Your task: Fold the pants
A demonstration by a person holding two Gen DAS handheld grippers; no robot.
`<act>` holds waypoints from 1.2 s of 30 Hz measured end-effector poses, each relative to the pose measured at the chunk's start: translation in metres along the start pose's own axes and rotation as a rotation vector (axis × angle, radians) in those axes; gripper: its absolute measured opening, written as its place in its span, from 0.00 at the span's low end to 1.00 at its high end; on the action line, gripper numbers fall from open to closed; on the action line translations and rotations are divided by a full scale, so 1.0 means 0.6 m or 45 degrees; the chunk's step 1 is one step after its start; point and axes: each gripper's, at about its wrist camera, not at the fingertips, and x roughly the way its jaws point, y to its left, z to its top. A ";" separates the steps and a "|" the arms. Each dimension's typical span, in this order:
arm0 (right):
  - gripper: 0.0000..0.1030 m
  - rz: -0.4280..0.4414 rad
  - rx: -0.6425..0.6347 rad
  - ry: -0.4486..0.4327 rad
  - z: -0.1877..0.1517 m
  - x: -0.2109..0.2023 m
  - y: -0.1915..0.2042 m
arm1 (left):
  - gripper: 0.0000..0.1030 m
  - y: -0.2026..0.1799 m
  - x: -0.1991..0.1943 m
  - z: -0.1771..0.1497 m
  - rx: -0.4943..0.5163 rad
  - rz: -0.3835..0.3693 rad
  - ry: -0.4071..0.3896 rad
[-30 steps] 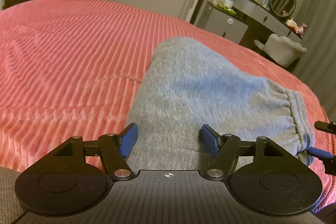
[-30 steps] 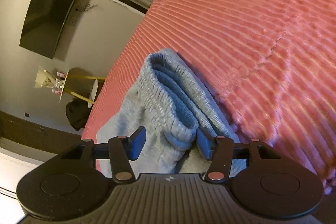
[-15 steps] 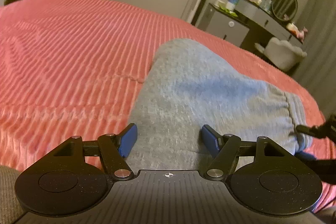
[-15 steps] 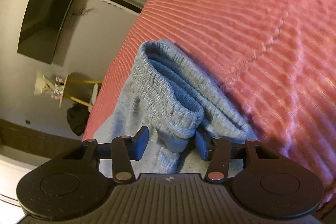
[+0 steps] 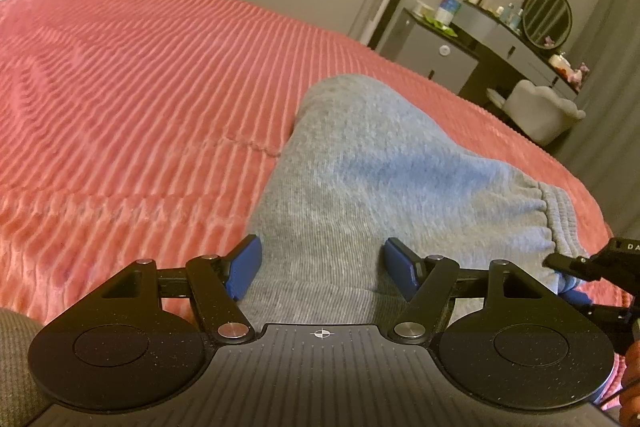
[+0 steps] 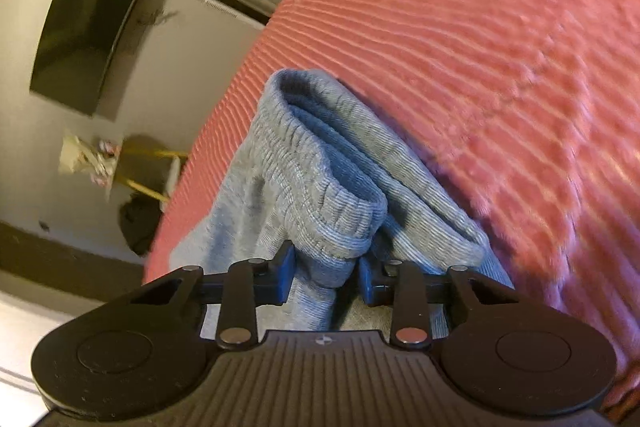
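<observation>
The right gripper (image 6: 325,277) has its jaws narrowed onto the waistband (image 6: 340,215) of the grey pants (image 5: 380,187); the left gripper (image 5: 322,269) jaws stand wide over the cloth. The pants lie bunched on the red bed (image 5: 140,99), seemingly part-folded. At 3 o'clock, "DA" shows, cut off.

Home bedroom: bed w/ pink ribbed blanket (image 5: 160,99), vanity w/ round mirror (image 5: 547,17), wall TV (image 6: 84,35).
</observation>
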 end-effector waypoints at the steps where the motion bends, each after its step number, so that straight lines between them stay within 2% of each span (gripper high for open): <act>1: 0.24 -0.010 -0.034 -0.004 -0.001 -0.002 0.004 | 0.71 0.000 -0.001 0.000 0.001 0.000 -0.003; 3: 0.21 0.036 -0.076 -0.050 -0.003 -0.021 0.011 | 0.70 0.001 -0.006 -0.001 -0.008 0.000 -0.019; 6: 0.19 0.318 0.044 -0.107 -0.001 -0.059 0.000 | 0.68 0.006 -0.020 0.001 -0.027 -0.011 -0.070; 7: 0.19 0.380 0.085 -0.105 0.002 -0.068 -0.008 | 0.68 0.008 -0.023 0.002 -0.033 -0.018 -0.086; 8: 0.19 0.362 0.058 -0.109 0.005 -0.073 -0.011 | 0.68 0.008 -0.024 0.004 -0.035 -0.018 -0.087; 9: 0.19 0.291 -0.010 -0.107 0.005 -0.073 -0.009 | 0.68 0.009 -0.022 0.005 -0.036 -0.011 -0.079; 12: 0.19 -0.035 -0.280 -0.060 -0.005 -0.049 -0.002 | 0.68 0.010 -0.014 0.005 -0.036 0.024 -0.035; 13: 0.19 -0.092 -0.353 -0.060 -0.012 -0.043 0.002 | 0.68 0.008 -0.015 0.005 -0.028 0.030 -0.028; 16: 0.21 -0.141 -0.405 -0.041 -0.010 -0.040 0.026 | 0.68 0.006 -0.017 0.009 -0.003 0.045 -0.015; 17: 0.24 -0.142 -0.384 -0.032 -0.003 -0.043 0.029 | 0.69 0.007 -0.018 0.011 -0.009 0.044 -0.014; 19: 0.32 -0.109 -0.331 -0.028 0.003 -0.055 0.023 | 0.69 0.010 -0.015 0.014 -0.029 0.037 -0.001; 20: 0.41 -0.102 -0.306 -0.038 0.009 -0.063 0.020 | 0.69 0.012 -0.012 0.014 -0.039 0.037 0.010; 21: 0.49 -0.125 -0.304 -0.063 0.009 -0.072 0.014 | 0.69 0.017 -0.009 0.014 -0.048 0.035 0.020; 23: 0.58 -0.143 -0.324 -0.094 0.017 -0.082 0.011 | 0.69 0.019 -0.003 0.013 -0.063 0.037 0.032; 27: 0.59 -0.134 -0.362 -0.015 0.023 -0.075 0.011 | 0.70 0.016 0.001 0.013 -0.031 0.053 0.026; 32: 0.59 -0.176 -0.544 -0.013 0.006 -0.043 0.042 | 0.71 0.014 0.003 0.014 -0.032 0.067 0.035; 36: 0.63 -0.228 -0.651 0.011 0.003 -0.010 0.043 | 0.74 0.011 0.009 0.015 -0.016 0.083 0.043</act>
